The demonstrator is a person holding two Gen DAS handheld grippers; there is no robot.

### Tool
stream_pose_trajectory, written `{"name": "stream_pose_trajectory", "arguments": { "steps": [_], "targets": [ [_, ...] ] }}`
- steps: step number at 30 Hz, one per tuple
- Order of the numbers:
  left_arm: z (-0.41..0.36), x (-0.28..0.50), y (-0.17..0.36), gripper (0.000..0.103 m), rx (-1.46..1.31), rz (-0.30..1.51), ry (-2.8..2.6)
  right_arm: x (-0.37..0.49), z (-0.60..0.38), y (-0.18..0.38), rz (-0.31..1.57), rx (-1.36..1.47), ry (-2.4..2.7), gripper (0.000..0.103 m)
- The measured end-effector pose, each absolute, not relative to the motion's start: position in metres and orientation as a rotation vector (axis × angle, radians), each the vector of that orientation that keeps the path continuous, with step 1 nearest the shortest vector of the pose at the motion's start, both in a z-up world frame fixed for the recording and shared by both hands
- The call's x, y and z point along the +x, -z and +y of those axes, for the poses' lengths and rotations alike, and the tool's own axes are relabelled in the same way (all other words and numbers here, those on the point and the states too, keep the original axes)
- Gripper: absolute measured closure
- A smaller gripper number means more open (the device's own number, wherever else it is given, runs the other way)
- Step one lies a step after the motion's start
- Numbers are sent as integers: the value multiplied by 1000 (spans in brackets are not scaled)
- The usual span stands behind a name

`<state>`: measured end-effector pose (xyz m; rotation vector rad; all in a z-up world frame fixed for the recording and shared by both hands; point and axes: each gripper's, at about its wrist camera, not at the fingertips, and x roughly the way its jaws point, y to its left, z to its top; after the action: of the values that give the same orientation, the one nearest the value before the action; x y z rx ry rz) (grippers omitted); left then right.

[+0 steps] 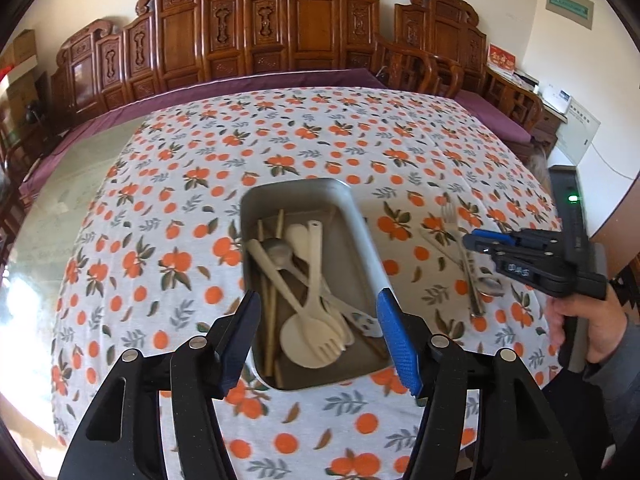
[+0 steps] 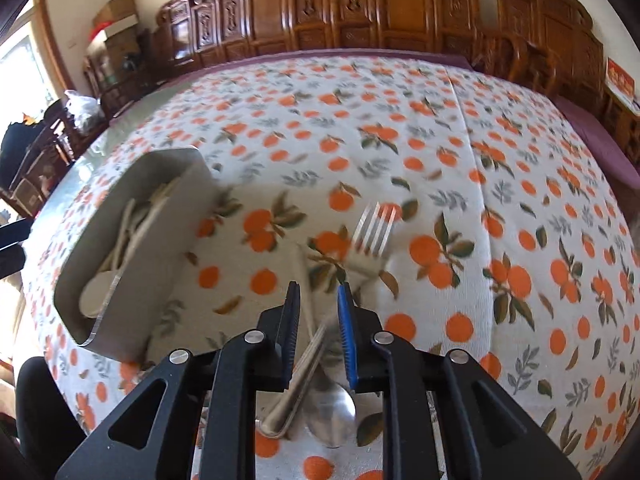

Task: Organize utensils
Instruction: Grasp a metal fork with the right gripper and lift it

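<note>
Utensils lie in two places on your surface, which wears a white cloth with orange fruit on it. Most of them sit in the grey tray near the middle: pale spoons, a pale fork, a grey spoon and brown chopsticks, all piled across each other. Your left gripper hangs over the near end of the tray with its fingers spread wide, holding nothing. Just to the right of the tray, three more pieces lie on the cloth: a metal fork, a metal spoon and a pale flat piece, crossing over each other. Your right gripper is just above them, its fingers partly open with the crossed handles showing between them, and you can't tell if they touch
</note>
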<state>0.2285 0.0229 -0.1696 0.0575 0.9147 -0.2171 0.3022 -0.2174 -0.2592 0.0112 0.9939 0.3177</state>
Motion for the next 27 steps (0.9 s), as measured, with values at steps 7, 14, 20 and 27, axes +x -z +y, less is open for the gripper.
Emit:
{"name": "stream_pose_trajectory", "arguments": {
  "steps": [7, 14, 20, 27],
  "targets": [
    [10, 221, 173, 43, 53, 911, 235, 309, -217, 278, 1057, 39, -240, 82],
    [4, 215, 172, 43, 49, 909, 256, 316, -203, 277, 1078, 16, -152, 82],
    [4, 209, 170, 43, 36, 903, 266, 313, -199, 277, 1094, 33, -121, 94],
    [-1, 202, 165, 43, 41, 896, 272, 299, -202, 257, 1056, 54, -172, 95]
  ]
}}
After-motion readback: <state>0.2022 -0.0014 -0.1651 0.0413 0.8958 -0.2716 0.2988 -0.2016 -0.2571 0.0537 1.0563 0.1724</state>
